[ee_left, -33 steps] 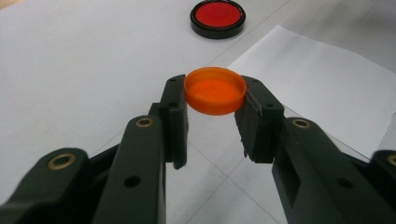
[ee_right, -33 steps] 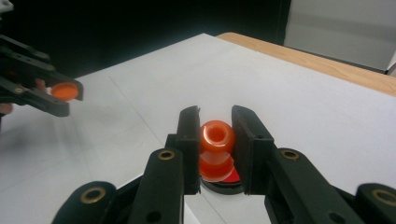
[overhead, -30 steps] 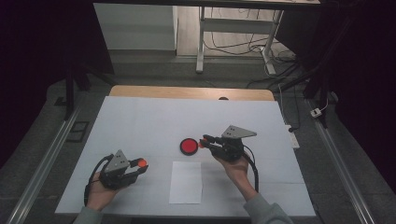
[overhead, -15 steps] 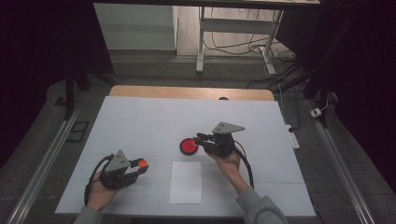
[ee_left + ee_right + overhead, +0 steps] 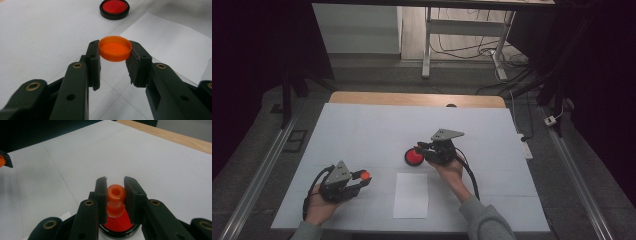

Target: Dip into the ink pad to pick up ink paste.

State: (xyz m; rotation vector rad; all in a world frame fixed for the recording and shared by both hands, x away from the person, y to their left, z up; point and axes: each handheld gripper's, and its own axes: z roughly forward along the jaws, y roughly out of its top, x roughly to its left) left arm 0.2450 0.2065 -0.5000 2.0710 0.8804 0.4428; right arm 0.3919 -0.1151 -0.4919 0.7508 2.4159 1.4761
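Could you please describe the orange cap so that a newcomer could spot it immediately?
Start at the white sheet of paper on the table; just to its left in the high view, the left gripper holds the orange cap. Unlike the red, black-rimmed dish, it is rimless, translucent orange.

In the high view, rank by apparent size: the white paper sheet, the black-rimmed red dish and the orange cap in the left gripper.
1. white paper sheet
2. black-rimmed red dish, partly hidden by the right gripper
3. orange cap, clamped in the left gripper

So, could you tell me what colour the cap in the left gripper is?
Orange cap, clearest in the left gripper view.
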